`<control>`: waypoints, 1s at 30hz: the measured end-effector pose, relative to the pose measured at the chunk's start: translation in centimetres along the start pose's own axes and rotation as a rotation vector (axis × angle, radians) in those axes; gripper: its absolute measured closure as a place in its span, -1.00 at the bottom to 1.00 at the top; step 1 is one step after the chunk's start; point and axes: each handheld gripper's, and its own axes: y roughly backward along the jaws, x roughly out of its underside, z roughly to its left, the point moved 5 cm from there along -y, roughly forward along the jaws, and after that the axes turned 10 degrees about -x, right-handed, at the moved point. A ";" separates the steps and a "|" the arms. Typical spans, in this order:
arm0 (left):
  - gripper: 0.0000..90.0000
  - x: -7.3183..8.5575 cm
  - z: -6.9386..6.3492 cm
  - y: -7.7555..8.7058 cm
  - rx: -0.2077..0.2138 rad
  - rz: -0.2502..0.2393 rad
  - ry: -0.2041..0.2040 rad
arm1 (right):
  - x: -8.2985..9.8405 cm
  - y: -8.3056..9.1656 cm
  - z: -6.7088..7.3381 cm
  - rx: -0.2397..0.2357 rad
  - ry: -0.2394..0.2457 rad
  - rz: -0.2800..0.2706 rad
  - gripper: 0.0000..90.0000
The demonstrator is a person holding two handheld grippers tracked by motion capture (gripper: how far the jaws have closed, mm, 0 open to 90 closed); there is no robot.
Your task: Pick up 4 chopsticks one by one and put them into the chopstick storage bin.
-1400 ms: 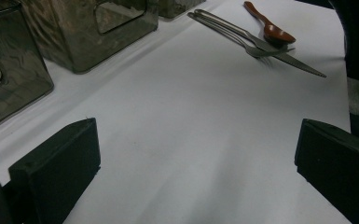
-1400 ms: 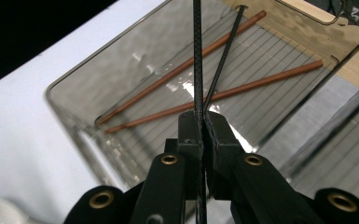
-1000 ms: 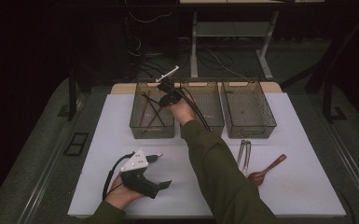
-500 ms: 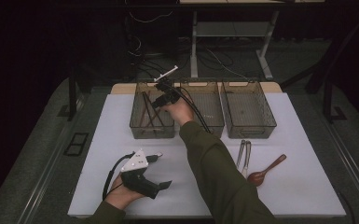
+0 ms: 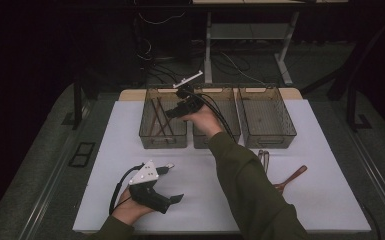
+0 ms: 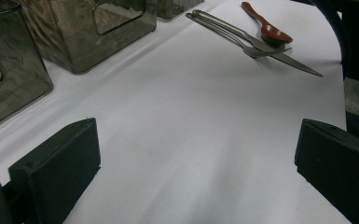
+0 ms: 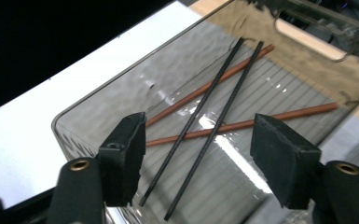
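**Four chopsticks already binned, cutlery still waiting**

Four chopsticks (image 7: 214, 109) lie crossed in the left bin (image 5: 163, 118). Nearer me than that bin, the left gripper (image 5: 174, 199) rests wide open, empty. Above it the right gripper (image 7: 198, 154) hangs, jaws just opened, nothing between. Right of it, fork (image 6: 233, 36), knife (image 6: 286, 60) and spoon (image 6: 266, 26) lie together on the white tabletop (image 5: 200, 185), awaiting sorting; dark room behind.

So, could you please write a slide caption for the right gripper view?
Open right gripper above a clear bin holding two black chopsticks and two brown chopsticks.
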 end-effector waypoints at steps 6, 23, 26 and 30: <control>-1.00 0.0 0.0 0.0 -0.001 -0.001 0.013 | 1.6 2.0 0.6 -0.008 0.046 -0.003 -0.42; -1.00 0.2 0.2 0.1 -0.020 0.003 0.027 | 6.2 8.5 0.7 -0.056 0.055 -0.076 -0.58; -1.00 0.2 0.2 0.2 -0.024 0.003 0.026 | 7.4 9.6 0.6 -0.062 0.058 -0.091 -0.59; -1.00 0.2 0.2 0.3 -0.028 0.008 0.024 | 9.2 11.2 0.7 -0.075 0.054 -0.105 -0.59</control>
